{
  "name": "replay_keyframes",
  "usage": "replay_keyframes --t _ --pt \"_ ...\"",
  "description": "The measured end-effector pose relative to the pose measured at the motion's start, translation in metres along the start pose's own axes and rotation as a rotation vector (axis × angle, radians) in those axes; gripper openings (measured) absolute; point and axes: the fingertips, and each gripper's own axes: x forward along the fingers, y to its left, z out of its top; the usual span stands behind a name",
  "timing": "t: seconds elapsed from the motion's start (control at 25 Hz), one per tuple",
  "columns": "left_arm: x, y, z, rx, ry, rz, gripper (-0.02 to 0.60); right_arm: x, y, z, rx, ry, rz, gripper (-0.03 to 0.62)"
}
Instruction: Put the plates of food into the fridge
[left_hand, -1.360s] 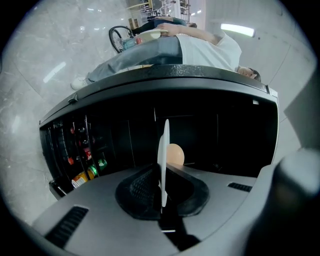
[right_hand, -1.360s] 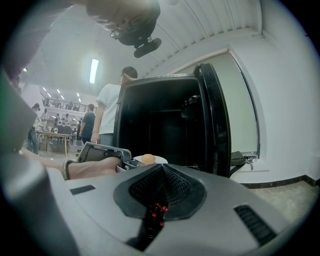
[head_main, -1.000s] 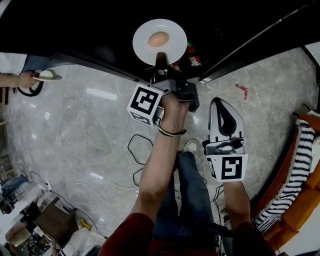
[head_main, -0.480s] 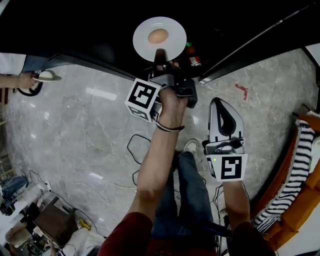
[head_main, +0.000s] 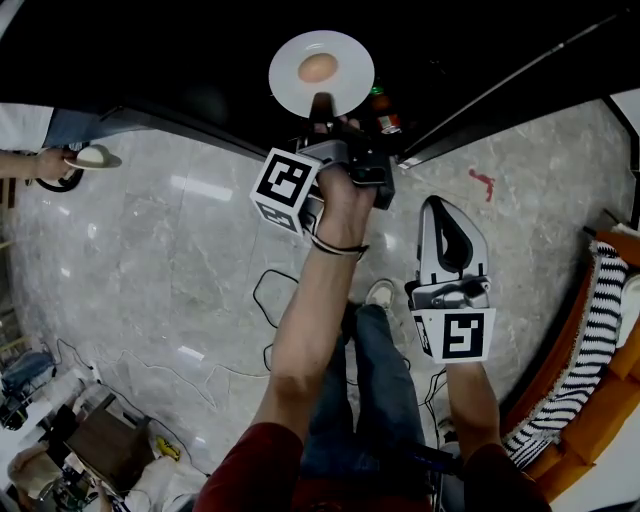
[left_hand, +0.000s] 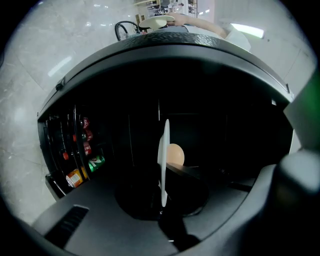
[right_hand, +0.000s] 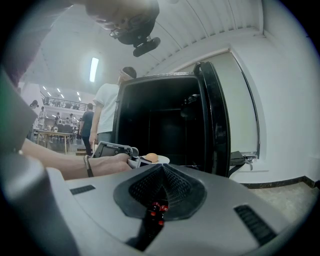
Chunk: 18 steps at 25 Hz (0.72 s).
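Note:
A white plate (head_main: 322, 72) carries a round tan piece of food (head_main: 317, 68). My left gripper (head_main: 321, 105) is shut on the plate's near rim and holds it inside the dark open fridge (head_main: 180, 50). In the left gripper view the plate (left_hand: 163, 160) shows edge-on between the jaws, with the food (left_hand: 174, 155) on its right side. My right gripper (head_main: 438, 208) hangs back over the floor, shut and holding nothing. From the right gripper view the plate (right_hand: 159, 160) sits at the fridge opening (right_hand: 160, 125).
The fridge door (head_main: 510, 85) stands open to the right, with cans (head_main: 385, 118) on its shelf. A person's hand at the far left holds another plate (head_main: 92, 155). Cables (head_main: 280, 295) lie on the marble floor. An orange seat with a striped cushion (head_main: 590, 340) stands at the right.
My left gripper has pushed the plate slightly further forward into the fridge. The right gripper has stayed where it was.

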Motion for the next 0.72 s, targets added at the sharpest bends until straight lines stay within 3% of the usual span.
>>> replay_keyframes --t 0.72 --pt "0.018 -0.003 0.008 -0.012 0.005 -0.006 0.021 -0.002 -0.001 -0.003 0.013 0.011 -0.014 0.011"
